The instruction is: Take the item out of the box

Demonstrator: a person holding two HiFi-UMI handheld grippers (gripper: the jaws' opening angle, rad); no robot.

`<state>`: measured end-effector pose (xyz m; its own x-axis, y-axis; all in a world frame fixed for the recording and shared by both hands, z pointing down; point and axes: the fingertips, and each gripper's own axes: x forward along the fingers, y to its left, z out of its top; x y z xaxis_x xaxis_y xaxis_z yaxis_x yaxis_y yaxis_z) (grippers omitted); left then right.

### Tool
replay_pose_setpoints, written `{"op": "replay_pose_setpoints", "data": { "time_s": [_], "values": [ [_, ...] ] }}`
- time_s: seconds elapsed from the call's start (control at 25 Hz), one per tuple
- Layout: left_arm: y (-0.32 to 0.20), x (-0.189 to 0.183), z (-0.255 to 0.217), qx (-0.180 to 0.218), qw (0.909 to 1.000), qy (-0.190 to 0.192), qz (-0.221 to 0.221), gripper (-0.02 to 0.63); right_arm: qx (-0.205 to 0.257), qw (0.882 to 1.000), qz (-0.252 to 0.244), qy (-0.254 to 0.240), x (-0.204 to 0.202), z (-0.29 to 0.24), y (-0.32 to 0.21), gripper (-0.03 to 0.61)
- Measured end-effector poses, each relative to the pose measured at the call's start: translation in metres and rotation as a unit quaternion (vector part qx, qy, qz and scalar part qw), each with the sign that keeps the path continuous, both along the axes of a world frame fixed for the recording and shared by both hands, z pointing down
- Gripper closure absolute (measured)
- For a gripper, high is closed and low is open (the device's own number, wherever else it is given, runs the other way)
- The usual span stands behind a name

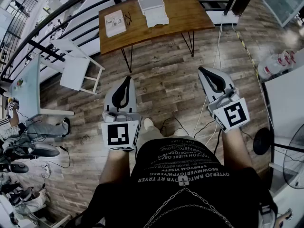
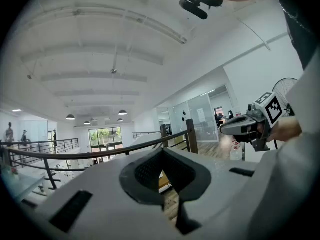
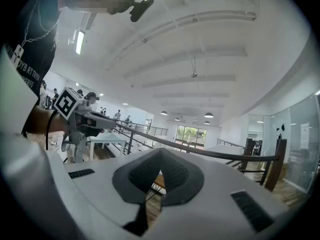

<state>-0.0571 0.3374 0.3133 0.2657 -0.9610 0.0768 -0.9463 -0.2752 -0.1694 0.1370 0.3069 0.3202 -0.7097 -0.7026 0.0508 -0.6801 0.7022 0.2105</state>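
A white box (image 1: 151, 1) stands on the far wooden table (image 1: 175, 13), with a second white piece (image 1: 157, 18) lying just in front of it. A flat printed packet (image 1: 115, 23) lies at the table's left end. Both grippers are held at waist height, well short of the table and pointing toward it. My left gripper (image 1: 127, 79) is shut with nothing between its pads (image 2: 162, 154). My right gripper (image 1: 201, 70) is also shut and empty (image 3: 161, 154). Each gripper view looks up at the ceiling and catches the other gripper at its edge.
A white chair (image 1: 76, 69) stands left of the table, a white desk (image 1: 28, 87) further left. A black railing (image 1: 57, 13) runs behind the table. Cables (image 1: 209, 122) trail over the wood floor. A fan (image 1: 289, 151) and a white counter (image 1: 285, 99) are on the right.
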Motion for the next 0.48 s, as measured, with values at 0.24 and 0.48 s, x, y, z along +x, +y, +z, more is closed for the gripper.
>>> {"op": "replay_pose_setpoints", "data": {
  "time_s": [0.24,0.48],
  "values": [
    [0.015,0.031,-0.005,0.001,1.0000,-0.004,0.008,0.607,0.003,1.000,-0.004,-0.006,0.022,-0.011,0.017,0.583],
    [0.018,0.053,-0.014,0.005,0.9998,-0.009,0.015,0.609,-0.004,1.000,-0.004,-0.021,0.042,-0.014,0.023,0.581]
  ]
}}
